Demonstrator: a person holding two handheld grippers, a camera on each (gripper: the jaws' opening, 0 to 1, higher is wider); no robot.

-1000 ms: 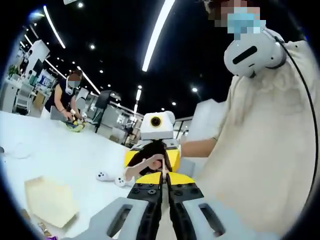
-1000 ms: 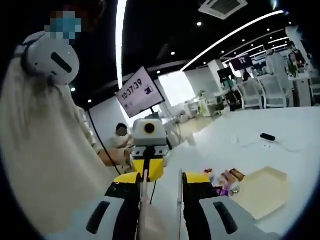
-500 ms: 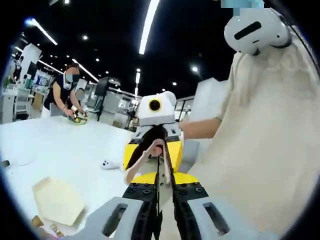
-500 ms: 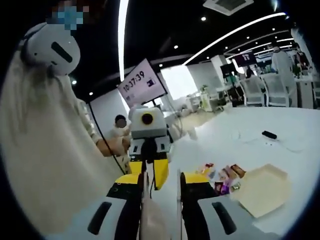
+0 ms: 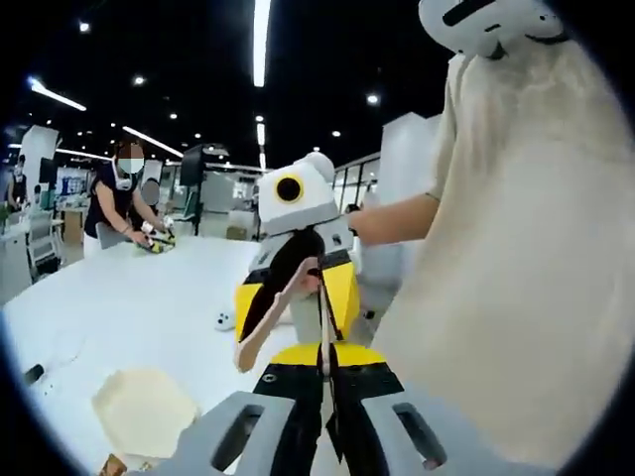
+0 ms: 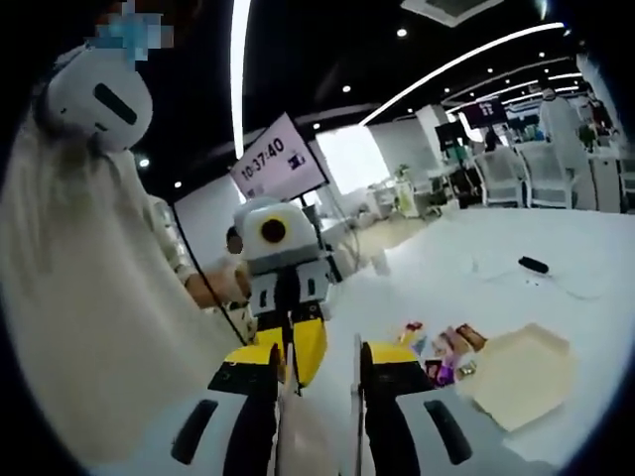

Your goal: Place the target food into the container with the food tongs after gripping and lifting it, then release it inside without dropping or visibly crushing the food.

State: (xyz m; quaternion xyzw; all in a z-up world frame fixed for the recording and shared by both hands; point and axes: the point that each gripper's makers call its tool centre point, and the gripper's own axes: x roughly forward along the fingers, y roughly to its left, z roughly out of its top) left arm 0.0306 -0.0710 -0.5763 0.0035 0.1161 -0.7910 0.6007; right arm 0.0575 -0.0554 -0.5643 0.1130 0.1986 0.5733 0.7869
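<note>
Two views, left gripper view first: the left gripper (image 5: pixel 326 382) has its jaws pinched on the thin tongs (image 5: pixel 322 327), with the beige container (image 5: pixel 144 412) lying low on its left. Right gripper view: the right gripper (image 6: pixel 319 382) stands parted around a blade, the container (image 6: pixel 521 377) and food packets (image 6: pixel 446 349) off right.

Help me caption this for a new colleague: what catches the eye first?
In both views, the other gripper, yellow with a white camera box, faces the lens head on. Beside it stands a person in a cream top. A pale container and snack packets lie on the white table.
</note>
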